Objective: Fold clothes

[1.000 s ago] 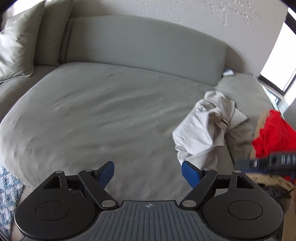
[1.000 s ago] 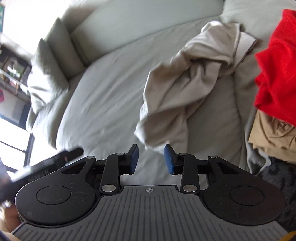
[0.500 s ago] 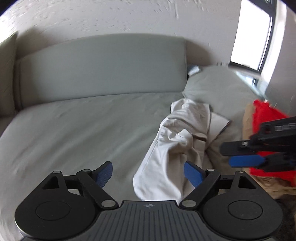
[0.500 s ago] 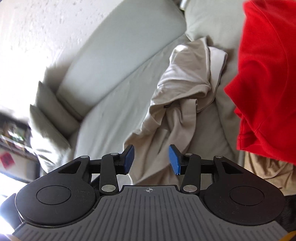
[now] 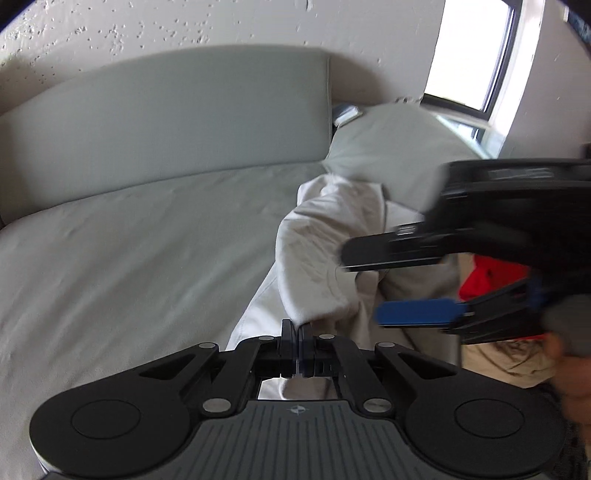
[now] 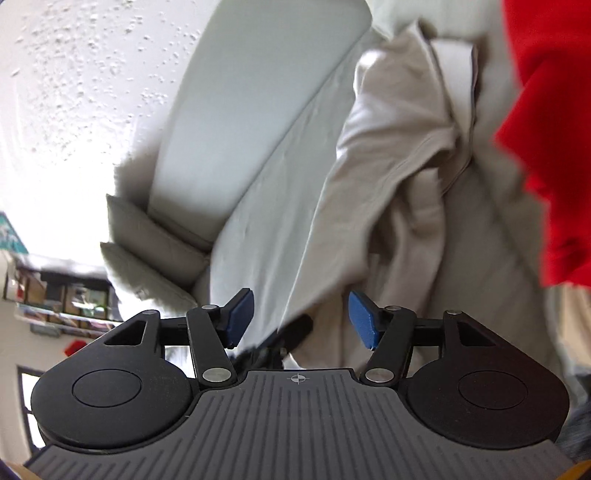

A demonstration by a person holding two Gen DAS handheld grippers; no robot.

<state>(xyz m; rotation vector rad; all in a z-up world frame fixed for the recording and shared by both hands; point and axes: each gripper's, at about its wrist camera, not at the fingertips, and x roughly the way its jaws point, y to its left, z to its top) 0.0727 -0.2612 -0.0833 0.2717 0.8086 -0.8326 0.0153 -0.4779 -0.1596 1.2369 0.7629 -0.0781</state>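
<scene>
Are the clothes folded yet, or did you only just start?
Only just started. Nothing looks folded: the beige garment lies crumpled on the grey sofa, and the red garment sits bunched beside it. The left gripper is shut at the beige garment's near edge; whether it pinches cloth is unclear. The right gripper has been opening over it. All the folding is left.

Surface: grey sofa bed [image 5: 129,258] | on it: crumpled beige garment [image 5: 317,258] at 3 o'clock, red garment [image 6: 554,129] beyond

Grey upholstered sofa [image 5: 129,236], textured white wall [image 5: 184,29], bright window [image 5: 476,55], grey cushions [image 6: 147,243] at sofa's end.
</scene>
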